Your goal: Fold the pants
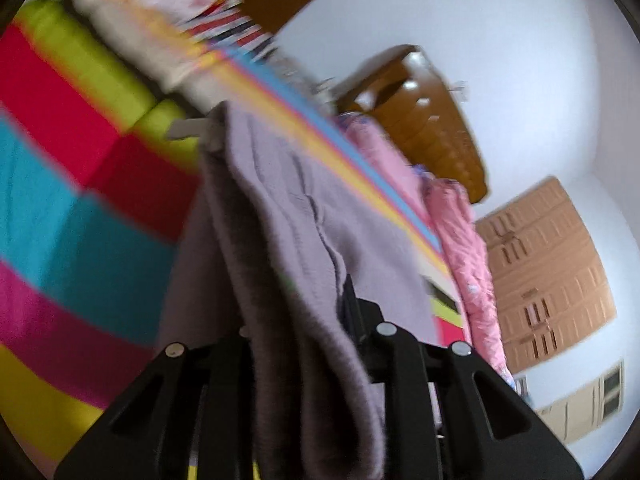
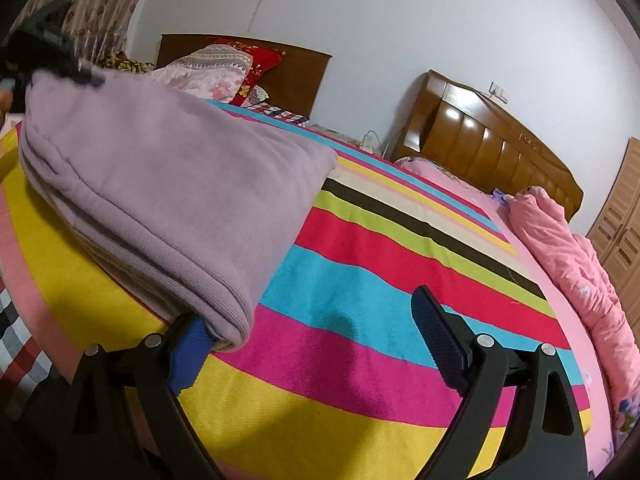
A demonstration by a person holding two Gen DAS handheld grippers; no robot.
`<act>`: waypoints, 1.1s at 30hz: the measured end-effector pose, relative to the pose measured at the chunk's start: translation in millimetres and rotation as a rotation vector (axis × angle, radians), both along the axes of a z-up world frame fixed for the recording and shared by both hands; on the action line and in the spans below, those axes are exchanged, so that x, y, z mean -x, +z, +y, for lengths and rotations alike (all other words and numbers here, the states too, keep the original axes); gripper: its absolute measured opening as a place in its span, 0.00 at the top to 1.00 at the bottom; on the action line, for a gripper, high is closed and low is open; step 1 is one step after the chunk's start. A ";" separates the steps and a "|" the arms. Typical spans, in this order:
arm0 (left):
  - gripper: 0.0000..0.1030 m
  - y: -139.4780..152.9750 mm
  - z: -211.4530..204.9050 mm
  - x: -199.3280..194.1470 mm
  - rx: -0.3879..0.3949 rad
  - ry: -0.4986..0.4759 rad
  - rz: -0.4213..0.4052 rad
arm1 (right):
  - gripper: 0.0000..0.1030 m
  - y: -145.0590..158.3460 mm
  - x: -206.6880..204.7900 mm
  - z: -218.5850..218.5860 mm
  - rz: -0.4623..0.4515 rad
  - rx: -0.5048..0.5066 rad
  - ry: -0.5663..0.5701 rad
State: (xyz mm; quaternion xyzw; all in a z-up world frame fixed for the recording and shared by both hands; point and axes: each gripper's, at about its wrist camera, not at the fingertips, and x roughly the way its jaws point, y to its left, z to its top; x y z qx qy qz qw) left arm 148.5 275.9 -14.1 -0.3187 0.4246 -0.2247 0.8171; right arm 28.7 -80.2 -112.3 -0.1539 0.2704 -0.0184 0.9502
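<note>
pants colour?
Pale lilac-purple, plain knit, no pattern. The pants show best in the right wrist view, lying folded on the striped bedsheet.

No legible text, labels, brands or numbers in either view. Red pillow [image 2: 256, 65] on far bed bears gold markings, too small and blurred to read.
</note>
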 end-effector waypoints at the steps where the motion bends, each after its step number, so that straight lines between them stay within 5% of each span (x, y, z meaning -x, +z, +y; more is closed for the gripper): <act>1: 0.75 -15.2 7.4 3.9 0.058 0.020 0.001 | 0.14 0.1 -0.1 -0.6 0.002 -0.002 0.005; 4: 0.67 -21.1 25.9 20.5 0.125 0.074 -0.046 | 0.14 0.9 0.0 -1.9 0.007 -0.008 0.018; 6: 0.44 -12.6 32.9 29.3 0.085 0.145 -0.056 | 0.14 2.8 0.6 -3.1 0.017 -0.007 0.041; 10: 0.27 34.3 35.5 65.5 -0.225 0.410 -0.113 | 0.14 14.0 17.8 -12.2 0.020 -0.037 0.170; 15: 0.22 86.2 -36.2 76.9 -0.348 0.206 -0.299 | 0.15 52.6 38.2 -40.0 -0.060 -0.295 0.330; 17: 0.21 88.9 -70.4 71.8 -0.416 0.112 -0.342 | 0.26 64.0 21.4 -37.9 -0.064 -0.325 0.317; 21: 0.21 64.1 -110.5 62.2 -0.622 0.046 -0.308 | 0.35 66.6 -17.0 -18.3 -0.003 -0.304 0.292; 24: 0.22 22.0 -110.1 56.7 -0.698 0.021 -0.200 | 0.46 43.3 -30.4 4.8 0.179 -0.294 0.379; 25: 0.22 16.6 -110.6 62.3 -0.706 0.008 -0.235 | 0.47 30.0 -23.9 16.9 0.226 -0.239 0.425; 26: 0.22 12.7 -111.4 70.1 -0.727 -0.008 -0.286 | 0.47 23.0 -11.8 22.9 0.181 -0.180 0.432; 28: 0.22 5.2 -114.7 75.5 -0.776 -0.018 -0.316 | 0.47 20.7 -9.6 19.7 0.183 -0.221 0.418; 33: 0.18 4.5 -115.5 70.0 -0.783 0.032 -0.280 | 0.46 23.0 -12.6 21.8 0.205 -0.231 0.405</act>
